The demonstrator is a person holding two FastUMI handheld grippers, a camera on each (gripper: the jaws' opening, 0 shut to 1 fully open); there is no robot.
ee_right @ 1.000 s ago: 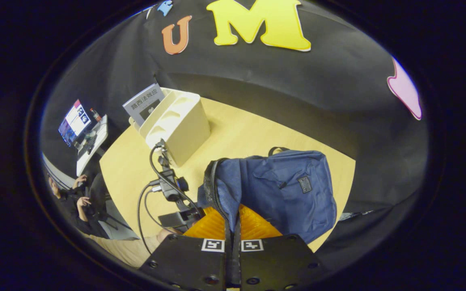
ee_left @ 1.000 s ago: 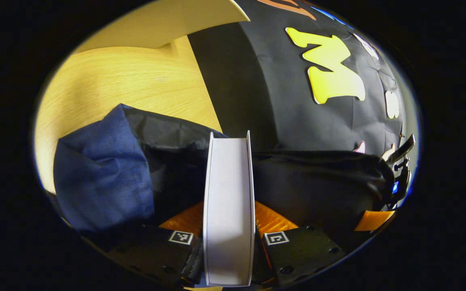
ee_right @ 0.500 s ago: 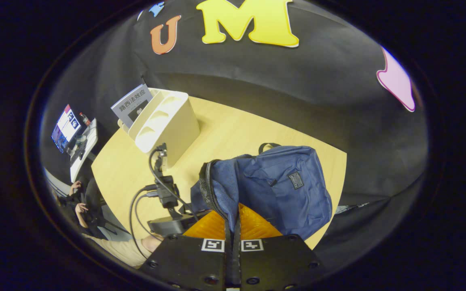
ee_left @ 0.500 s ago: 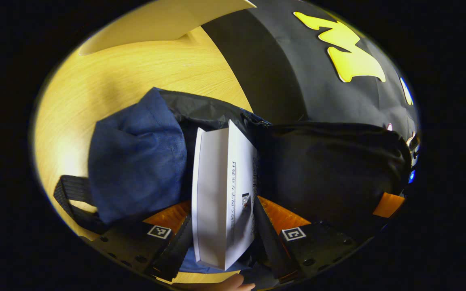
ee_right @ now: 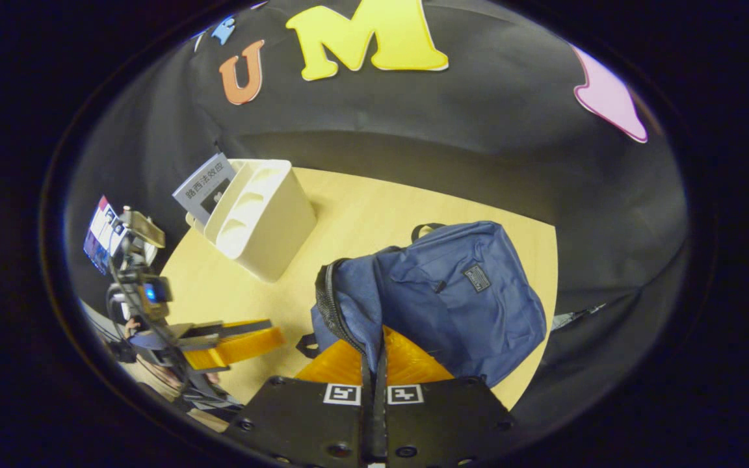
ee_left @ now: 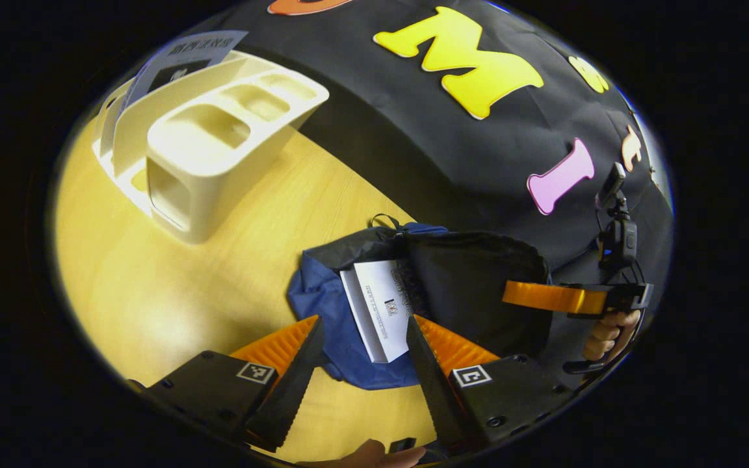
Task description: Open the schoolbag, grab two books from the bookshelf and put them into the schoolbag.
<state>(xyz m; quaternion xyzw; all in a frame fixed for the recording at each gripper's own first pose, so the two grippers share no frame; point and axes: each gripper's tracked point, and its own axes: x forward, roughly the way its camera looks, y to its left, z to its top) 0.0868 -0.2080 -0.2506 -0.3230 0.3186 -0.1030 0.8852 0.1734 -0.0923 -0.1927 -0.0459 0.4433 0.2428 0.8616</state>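
Counter holds the schoolbag [ee_left: 342,351]; my left gripper [ee_left: 361,354] gapes empty, right gripper [ee_right: 374,364] pinches its rim; slipping collapses the mouth over the white book [ee_left: 381,309].

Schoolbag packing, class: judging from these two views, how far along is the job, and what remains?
Done: the schoolbag is open and one white book sits in its mouth. In hand: the right gripper is shut on the bag's opening edge, holding it open, while the left gripper hangs open above the bag, holding nothing. Left: a second book stands in the bookshelf, yet to be fetched.
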